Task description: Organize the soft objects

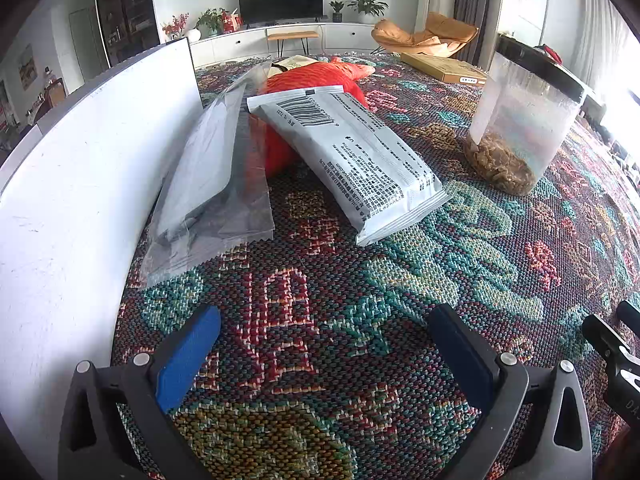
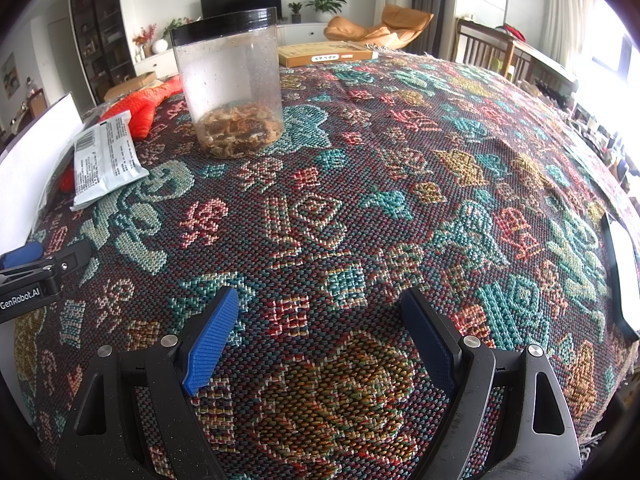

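Clear bag (image 1: 208, 184) shows only from the left; both hand-held grippers (image 1: 320, 344) (image 2: 320, 336) gape empty.

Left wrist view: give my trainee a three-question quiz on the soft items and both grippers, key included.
1. True or false: the grey printed foil packet lies partly on the orange-red plush toy.
2. Which item leans against the white board? A) clear plastic wrapper with grey contents B) clear plastic jar with black lid C) flat cardboard box
3. Fill in: the left gripper and right gripper both stand ____, holding nothing, above the woven patterned tablecloth.

Key: 1 true; 2 A; 3 open.
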`<state>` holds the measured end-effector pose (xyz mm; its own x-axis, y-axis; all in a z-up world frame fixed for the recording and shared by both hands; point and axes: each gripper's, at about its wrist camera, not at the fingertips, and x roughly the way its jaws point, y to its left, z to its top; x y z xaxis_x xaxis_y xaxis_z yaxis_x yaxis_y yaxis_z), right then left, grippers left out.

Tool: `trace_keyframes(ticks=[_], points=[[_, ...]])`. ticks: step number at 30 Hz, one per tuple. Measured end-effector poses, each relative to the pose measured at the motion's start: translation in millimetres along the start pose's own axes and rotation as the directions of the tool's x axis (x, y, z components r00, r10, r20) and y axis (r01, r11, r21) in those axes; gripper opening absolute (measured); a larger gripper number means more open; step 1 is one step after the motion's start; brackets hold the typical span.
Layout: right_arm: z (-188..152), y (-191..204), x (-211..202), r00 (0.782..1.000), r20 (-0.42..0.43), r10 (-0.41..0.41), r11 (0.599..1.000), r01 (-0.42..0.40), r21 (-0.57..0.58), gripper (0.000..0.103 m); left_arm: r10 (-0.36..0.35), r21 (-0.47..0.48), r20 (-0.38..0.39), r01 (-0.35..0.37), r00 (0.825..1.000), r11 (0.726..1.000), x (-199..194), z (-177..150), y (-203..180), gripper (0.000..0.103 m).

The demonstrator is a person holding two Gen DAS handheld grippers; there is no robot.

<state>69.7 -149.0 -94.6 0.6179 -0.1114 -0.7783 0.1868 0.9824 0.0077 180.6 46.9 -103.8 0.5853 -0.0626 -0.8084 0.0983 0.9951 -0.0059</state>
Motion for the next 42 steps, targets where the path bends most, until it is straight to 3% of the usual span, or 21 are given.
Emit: trace_keyframes(ticks=[25, 29, 34, 42], points=[[0, 0, 0, 1.000, 0.000, 0.000, 1.000, 0.000, 0.000, 0.086, -0.002, -0.002, 0.000, 0.002, 1.000, 1.000, 1, 0, 0, 0.103], [0, 0, 0, 1.000, 0.000, 0.001, 1.000, -0.001, 0.000, 0.086, -0.009, -0.004, -0.037, 0.009, 0.999, 1.000, -3, -3, 1, 0.103], [0, 0, 0, 1.000, 0.000, 0.001, 1.000, -0.001, 0.000, 0.086, -0.003, 0.000, -0.087, 0.003, 0.996, 1.000, -16, -20, 0, 0.103], [0, -1, 0, 1.000, 0.000, 0.001, 1.000, -0.001, 0.000, 0.086, 0.008, 0.001, -0.087, -0.008, 0.996, 1.000, -36, -47, -1, 0.103]])
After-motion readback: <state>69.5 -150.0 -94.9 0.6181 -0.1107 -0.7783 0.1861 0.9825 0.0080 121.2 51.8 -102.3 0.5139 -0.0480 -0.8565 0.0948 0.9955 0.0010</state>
